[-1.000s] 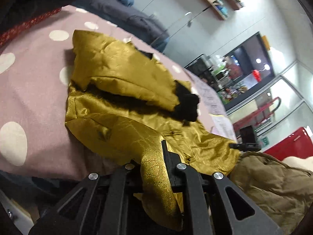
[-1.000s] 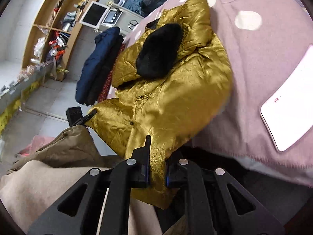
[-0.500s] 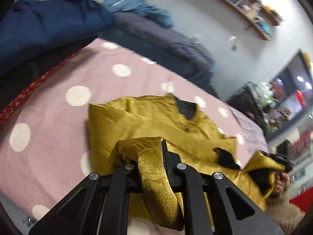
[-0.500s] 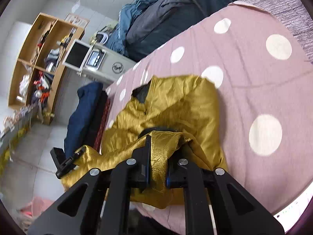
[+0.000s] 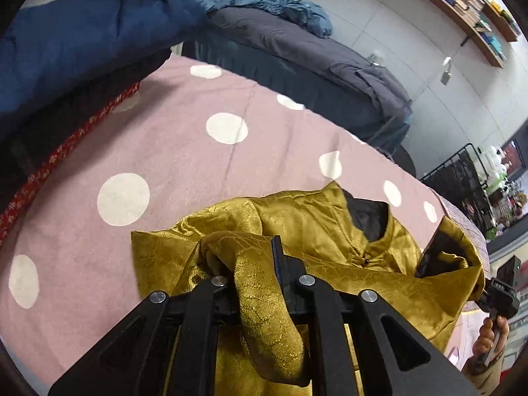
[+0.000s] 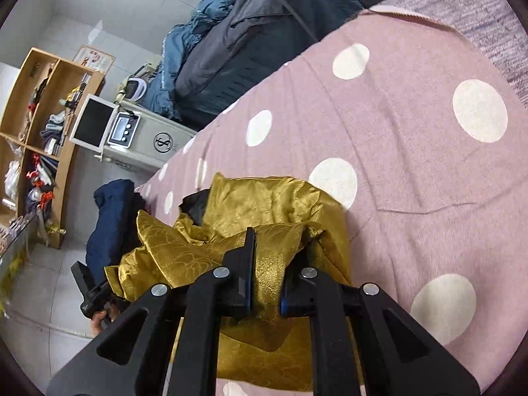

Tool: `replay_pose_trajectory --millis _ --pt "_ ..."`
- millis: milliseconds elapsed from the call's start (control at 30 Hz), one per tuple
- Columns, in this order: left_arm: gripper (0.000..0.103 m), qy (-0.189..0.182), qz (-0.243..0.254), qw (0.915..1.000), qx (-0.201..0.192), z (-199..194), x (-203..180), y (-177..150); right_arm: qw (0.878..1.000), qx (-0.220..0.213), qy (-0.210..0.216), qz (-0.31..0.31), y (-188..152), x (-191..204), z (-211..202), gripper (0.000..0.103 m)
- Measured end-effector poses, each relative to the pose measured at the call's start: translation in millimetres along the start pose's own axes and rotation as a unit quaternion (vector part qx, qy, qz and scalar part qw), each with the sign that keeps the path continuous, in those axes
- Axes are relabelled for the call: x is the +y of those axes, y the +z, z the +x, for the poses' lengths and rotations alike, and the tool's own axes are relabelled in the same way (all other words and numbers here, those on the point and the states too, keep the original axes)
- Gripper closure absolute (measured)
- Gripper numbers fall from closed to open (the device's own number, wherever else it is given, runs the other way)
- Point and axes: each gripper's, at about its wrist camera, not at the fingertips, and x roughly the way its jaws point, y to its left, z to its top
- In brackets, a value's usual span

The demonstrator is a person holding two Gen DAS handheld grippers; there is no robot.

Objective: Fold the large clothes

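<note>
A gold satin jacket with a black lining lies on the pink polka-dot bedspread. My left gripper is shut on a bunched gold hem edge and holds it over the jacket's body. My right gripper is shut on another gold hem edge of the same jacket, folded over toward the collar. The black collar lining shows at the far end. The right gripper also shows in the left wrist view, and the left gripper in the right wrist view.
A navy garment pile with a red patterned edge lies on the bed's left. A dark grey bed with blue clothes stands beyond. A wooden shelf and a grey appliance stand by the wall.
Both grippers carried the jacket's lower hem up from the bed's near edge and forward over its body toward the collar. The jacket is folded over itself.
</note>
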Motion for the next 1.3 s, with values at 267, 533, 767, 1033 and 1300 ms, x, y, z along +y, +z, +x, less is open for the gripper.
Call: replay_pose_trajectory --millis 267,533,767,1033,1300 --pt "0.06 -0.019 -0.047 0.9985 0.019 36 15 -9 0.999 0.013 -0.045 0.009 -3 -23 38 0.091" --pt "0.012 -0.082 -0.233 0.9617 -0.119 -33 85 -2 0.998 0.022 -0.055 0.017 -8 -28 50 0.091" --pt "0.011 -0.005 -0.13 0.9855 -0.108 -68 68 -23 0.997 0.016 0.005 0.078 -8 -37 46 0.052" --pt "0.007 0.078 0.067 0.9879 -0.116 -84 -5 -71 0.99 -0.063 0.031 0.121 -17 -28 -10 0.016" --pt "0.007 0.071 0.118 0.9833 -0.119 -85 -48 -123 0.981 -0.052 -0.12 -0.142 -105 64 -12 0.013"
